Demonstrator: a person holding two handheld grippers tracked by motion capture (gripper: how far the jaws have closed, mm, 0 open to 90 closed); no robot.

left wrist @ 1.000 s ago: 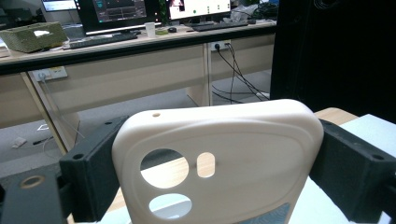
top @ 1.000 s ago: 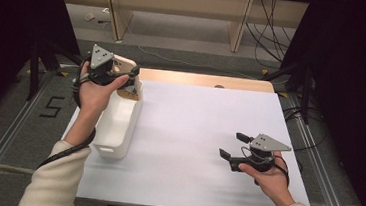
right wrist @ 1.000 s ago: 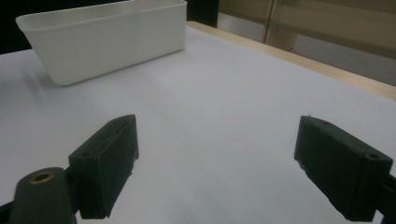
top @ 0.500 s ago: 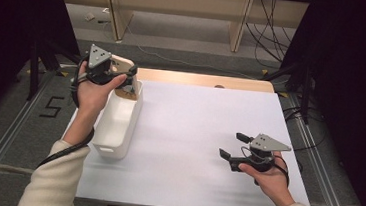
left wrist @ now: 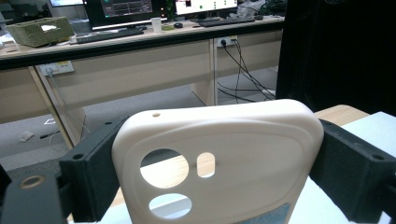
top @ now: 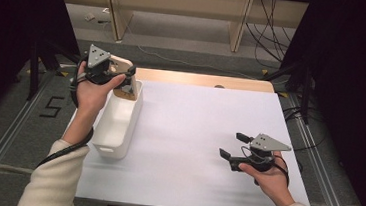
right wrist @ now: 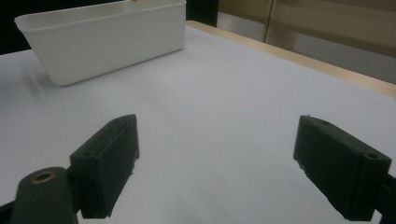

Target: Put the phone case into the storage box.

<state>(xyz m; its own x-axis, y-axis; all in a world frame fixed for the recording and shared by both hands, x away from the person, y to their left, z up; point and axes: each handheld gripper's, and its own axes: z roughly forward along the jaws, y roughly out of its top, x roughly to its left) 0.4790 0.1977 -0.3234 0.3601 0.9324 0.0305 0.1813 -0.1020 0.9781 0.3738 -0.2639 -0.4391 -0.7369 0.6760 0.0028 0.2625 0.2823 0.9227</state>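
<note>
The left gripper [top: 123, 77] is clamped on a cream-coloured, rounded plastic phone case with camera cut-outs [left wrist: 219, 158], one jaw against each side edge. The case is held above the far end of the white rectangular plastic bin [top: 113, 132], at the far left of the white table top [top: 193, 134]. The right gripper [top: 234, 146] rests near the table's near right corner, jaws apart, holding nothing.
</note>
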